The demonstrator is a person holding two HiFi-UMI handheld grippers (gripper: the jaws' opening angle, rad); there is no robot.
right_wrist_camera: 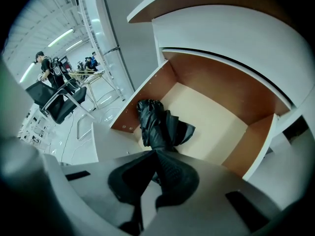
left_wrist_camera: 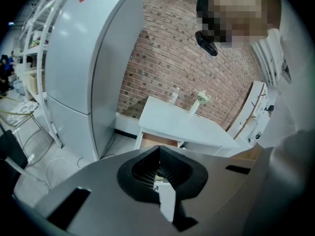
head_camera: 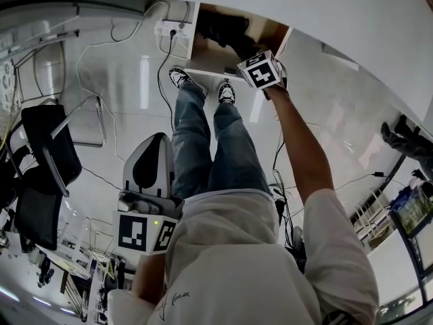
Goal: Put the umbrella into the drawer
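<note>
My right tool (right_wrist_camera: pixel 156 154) is pinched shut and looks empty, just above the black umbrella (right_wrist_camera: pixel 155 127), which lies in the open drawer (right_wrist_camera: pixel 211 82) left of centre. I'd lift straight out, clear of loose fabric. My left tool (left_wrist_camera: pixel 158 154) is closed on nothing.

Head view steeply down on drawer (head_camera: pixel 274 29), right gripper view close above it, left's seemingly farther.

Drawer (right_wrist_camera: pixel 216 132) open, floor mostly bare; umbrella (right_wrist_camera: pixel 156 124) blocks left front corner; worktop (head_camera: pixel 325 19) overhangs rear.
</note>
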